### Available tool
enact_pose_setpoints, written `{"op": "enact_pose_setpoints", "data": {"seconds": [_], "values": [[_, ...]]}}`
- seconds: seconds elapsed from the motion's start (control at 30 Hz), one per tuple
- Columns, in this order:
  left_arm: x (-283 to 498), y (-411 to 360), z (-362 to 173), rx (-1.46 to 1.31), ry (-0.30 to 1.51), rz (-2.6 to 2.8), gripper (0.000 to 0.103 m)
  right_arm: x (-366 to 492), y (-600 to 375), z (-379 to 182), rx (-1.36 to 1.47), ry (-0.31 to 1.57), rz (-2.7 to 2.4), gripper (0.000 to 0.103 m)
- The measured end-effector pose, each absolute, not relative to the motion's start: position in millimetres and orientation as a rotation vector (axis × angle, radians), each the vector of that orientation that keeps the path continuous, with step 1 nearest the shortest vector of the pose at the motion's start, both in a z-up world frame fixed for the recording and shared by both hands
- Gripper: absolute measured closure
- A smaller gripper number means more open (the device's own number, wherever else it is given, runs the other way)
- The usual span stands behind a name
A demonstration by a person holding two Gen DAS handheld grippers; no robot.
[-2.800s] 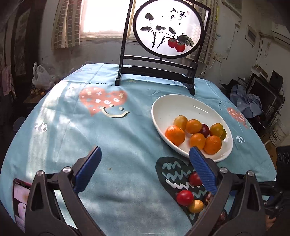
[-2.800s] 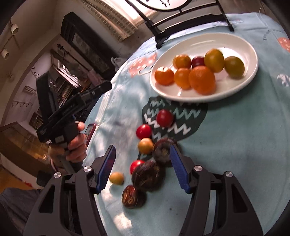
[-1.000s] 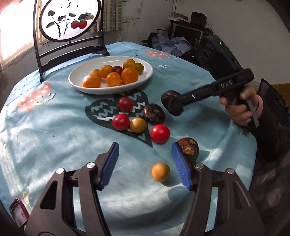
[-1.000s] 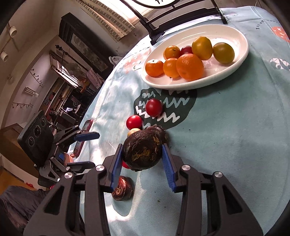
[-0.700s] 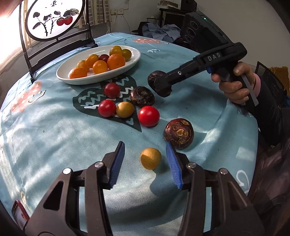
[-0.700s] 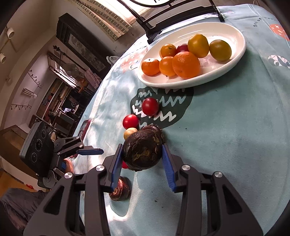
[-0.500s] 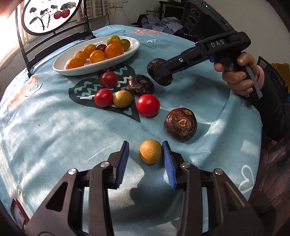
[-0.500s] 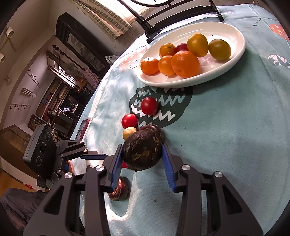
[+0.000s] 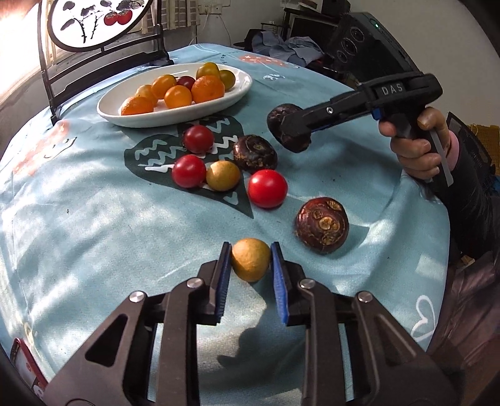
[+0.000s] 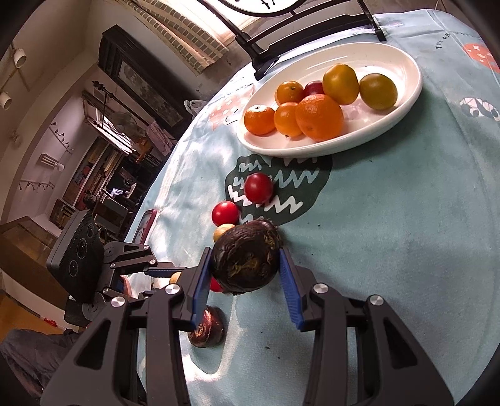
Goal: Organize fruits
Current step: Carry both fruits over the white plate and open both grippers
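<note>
My left gripper [image 9: 250, 250] is low over the blue tablecloth, its jaws closing on a small yellow-orange fruit [image 9: 250, 264], and both blue pads touch the fruit's sides. The right gripper [image 10: 244, 253] is shut on a dark brown wrinkled fruit [image 10: 245, 260] and holds it above the cloth; in the left wrist view that right gripper [image 9: 290, 132] hangs right of the loose fruit. On the cloth lie red tomatoes [image 9: 267, 188], a yellow fruit [image 9: 222, 175] and two dark brown fruits [image 9: 322, 229]. Behind them a white oval plate [image 9: 175, 120] holds several orange and yellow fruits.
A round painted screen on a black stand [image 9: 103, 18] rises behind the plate. A phone [image 10: 145, 225] lies at the table's near-left edge. A person's hand [image 9: 418, 150] and dark sleeve grip the right tool at the table's right side.
The left gripper came in low around the small yellow-orange fruit and its jaws narrowed onto it. The right gripper stayed put, still holding the dark fruit.
</note>
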State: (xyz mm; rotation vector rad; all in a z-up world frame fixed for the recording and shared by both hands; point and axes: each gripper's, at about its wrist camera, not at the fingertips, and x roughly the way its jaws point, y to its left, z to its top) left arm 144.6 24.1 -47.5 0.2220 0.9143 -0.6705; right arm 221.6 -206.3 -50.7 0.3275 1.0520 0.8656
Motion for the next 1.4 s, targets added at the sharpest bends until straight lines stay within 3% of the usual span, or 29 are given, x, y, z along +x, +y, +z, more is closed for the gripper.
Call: {"op": "enact_pose_setpoints", "data": {"seconds": [0.17,0.5,0.83,0.87,0.9,0.97,1.07,1.17,1.4], "values": [[168.6,25.8,-30.3,0.12,0.862,-0.59,0.078,223.1,-208.4,-43.3,0.322,0.985,0.843,0.06],[271.4,2.0,22.1,-0.049,0.716,-0.286,0.077,267.3,-216.5,-9.9,0.345,0.663,0.532,0.06],[339.3,10.0,6.7,-0.089,0.746,-0.114,0.077,319.1,-198.0,-11.7,0.226,0.606,0.443,0.06],[342.0,11.1,5.1,-0.088,0.755,-0.092,0.067,320.2,-196.4,-12.3,0.215,0.61,0.429,0.05],[342.1,13.3,4.7,-0.092,0.769,-0.074,0.033,319.6,-194.7,-12.3,0.202,0.617,0.416,0.045],[331.1,22.1,11.7,-0.13,0.756,-0.053,0.013,312.2,-195.2,-7.6,0.203,0.612,0.423,0.041],[307.3,37.5,27.1,-0.202,0.72,-0.096,0.004,290.0,-197.3,8.3,0.188,0.576,0.491,0.041],[283.3,53.5,32.7,-0.232,0.675,-0.061,0.003,269.5,-194.7,15.2,0.171,0.585,0.561,0.041],[250.2,82.3,4.9,-0.256,0.737,0.048,0.002,238.0,-171.3,-15.8,0.093,0.819,0.62,0.041]]}}
